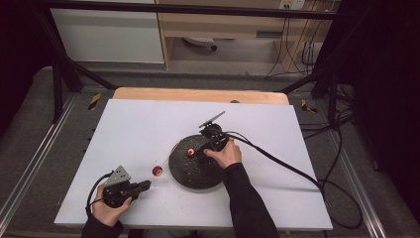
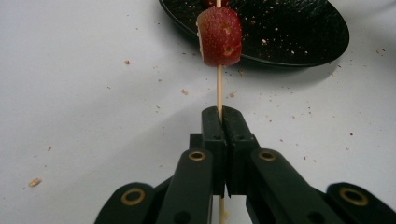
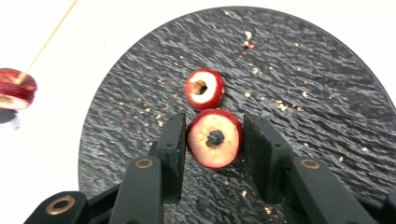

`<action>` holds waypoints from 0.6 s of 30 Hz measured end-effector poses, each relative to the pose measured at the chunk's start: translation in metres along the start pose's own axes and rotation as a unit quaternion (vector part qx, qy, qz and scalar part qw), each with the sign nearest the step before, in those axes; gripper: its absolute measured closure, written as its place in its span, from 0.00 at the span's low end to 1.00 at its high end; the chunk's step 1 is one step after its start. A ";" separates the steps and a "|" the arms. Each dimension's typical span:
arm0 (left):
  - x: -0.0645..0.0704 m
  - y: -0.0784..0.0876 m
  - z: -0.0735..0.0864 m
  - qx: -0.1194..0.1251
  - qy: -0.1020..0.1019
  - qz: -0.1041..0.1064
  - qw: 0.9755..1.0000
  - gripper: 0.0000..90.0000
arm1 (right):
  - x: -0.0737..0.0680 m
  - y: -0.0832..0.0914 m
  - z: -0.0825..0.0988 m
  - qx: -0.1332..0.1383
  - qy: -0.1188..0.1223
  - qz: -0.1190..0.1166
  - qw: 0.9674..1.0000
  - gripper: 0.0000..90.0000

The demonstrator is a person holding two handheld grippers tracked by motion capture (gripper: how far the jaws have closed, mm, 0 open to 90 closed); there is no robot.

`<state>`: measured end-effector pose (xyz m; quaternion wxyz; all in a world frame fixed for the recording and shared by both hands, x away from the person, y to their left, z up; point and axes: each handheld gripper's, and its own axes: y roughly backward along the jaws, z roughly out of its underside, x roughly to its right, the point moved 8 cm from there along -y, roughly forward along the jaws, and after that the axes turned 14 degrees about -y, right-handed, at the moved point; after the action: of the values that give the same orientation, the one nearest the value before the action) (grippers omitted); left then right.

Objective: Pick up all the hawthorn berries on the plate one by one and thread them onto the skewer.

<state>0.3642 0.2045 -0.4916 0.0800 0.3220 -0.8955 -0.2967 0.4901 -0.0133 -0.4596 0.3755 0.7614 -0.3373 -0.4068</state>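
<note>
My left gripper [image 2: 222,112] is shut on a thin wooden skewer [image 2: 219,88] that points toward the black plate [image 2: 299,32]. One strawberry piece [image 2: 219,36] is threaded on the skewer, above the white table near the plate's edge [image 1: 157,171]. My right gripper [image 3: 215,135] is over the plate [image 3: 303,93], with its pads pressed on both sides of a strawberry slice [image 3: 215,138] that has a hole in its middle. A second holed slice [image 3: 204,88] lies on the plate just beyond it. In the high view the right gripper [image 1: 200,153] sits at the plate's far left part.
Crumbs are scattered on the plate and on the white table top [image 1: 129,129] around it. The right gripper's cable [image 1: 287,166] trails across the table to the right edge. A dark frame and floor rails surround the table.
</note>
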 end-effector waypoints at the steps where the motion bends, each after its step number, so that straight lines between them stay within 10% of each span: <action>1: 0.000 0.000 0.000 0.000 0.000 0.000 1.000 0.98 | -0.001 0.001 0.000 0.004 0.003 -0.003 1.000 0.68; 18: 0.002 0.001 -0.002 0.008 0.001 -0.002 1.000 0.98 | -0.005 0.018 0.010 0.093 -0.014 -0.053 0.994 0.68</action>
<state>0.3632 0.2029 -0.4890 0.0771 0.3248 -0.8972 -0.2891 0.4756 -0.0212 -0.4468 0.2763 0.8039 -0.3379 -0.4040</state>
